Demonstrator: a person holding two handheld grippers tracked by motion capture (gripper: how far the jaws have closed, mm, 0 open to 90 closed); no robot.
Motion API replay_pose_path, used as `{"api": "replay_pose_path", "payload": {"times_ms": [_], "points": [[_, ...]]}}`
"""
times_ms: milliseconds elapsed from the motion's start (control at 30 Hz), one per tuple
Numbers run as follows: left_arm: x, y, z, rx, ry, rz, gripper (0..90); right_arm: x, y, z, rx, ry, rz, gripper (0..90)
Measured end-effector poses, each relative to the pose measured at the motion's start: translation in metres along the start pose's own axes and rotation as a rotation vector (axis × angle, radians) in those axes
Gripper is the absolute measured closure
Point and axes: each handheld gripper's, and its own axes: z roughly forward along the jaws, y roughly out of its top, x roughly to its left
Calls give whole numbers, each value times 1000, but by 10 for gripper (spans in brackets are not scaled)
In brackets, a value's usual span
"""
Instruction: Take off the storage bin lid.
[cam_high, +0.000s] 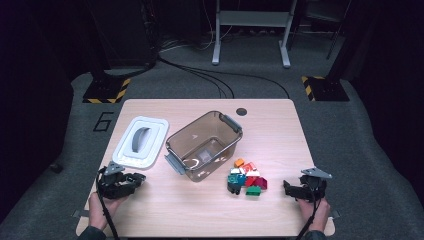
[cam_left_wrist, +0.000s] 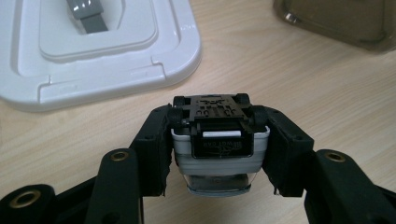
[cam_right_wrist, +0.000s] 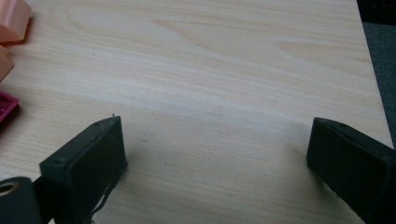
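Observation:
My left gripper (cam_high: 136, 179) sits at the table's front left, just below the white lid (cam_high: 141, 141). In the left gripper view it (cam_left_wrist: 219, 133) is shut on a small toy car (cam_left_wrist: 219, 154) with a white body and a black underside facing up; both pads press its sides. At the front right, my right gripper (cam_high: 289, 188) rests beside a pile of coloured toy pieces (cam_high: 247, 177). Its jaws (cam_right_wrist: 215, 140) stand wide open over bare wood with nothing between them.
A clear brown bin (cam_high: 172, 142) with grey latches stands mid-table, angled, with a small item inside. The lid (cam_left_wrist: 93, 56) lies flat, grey handle up. Orange pieces (cam_right_wrist: 11, 23) and a magenta one (cam_right_wrist: 7, 105) edge the right gripper view. A round grommet (cam_high: 241, 111) marks the far edge.

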Motion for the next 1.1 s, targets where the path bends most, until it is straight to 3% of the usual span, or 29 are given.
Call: {"api": "replay_pose_path", "payload": {"times_ms": [400,1100], "points": [[-6,25,-7,-10,-23,43,481,0,0,0,-1,0,2,38],[-9,81,-19,-49,-8,88,481,0,0,0,-2,-1,3,39]]}}
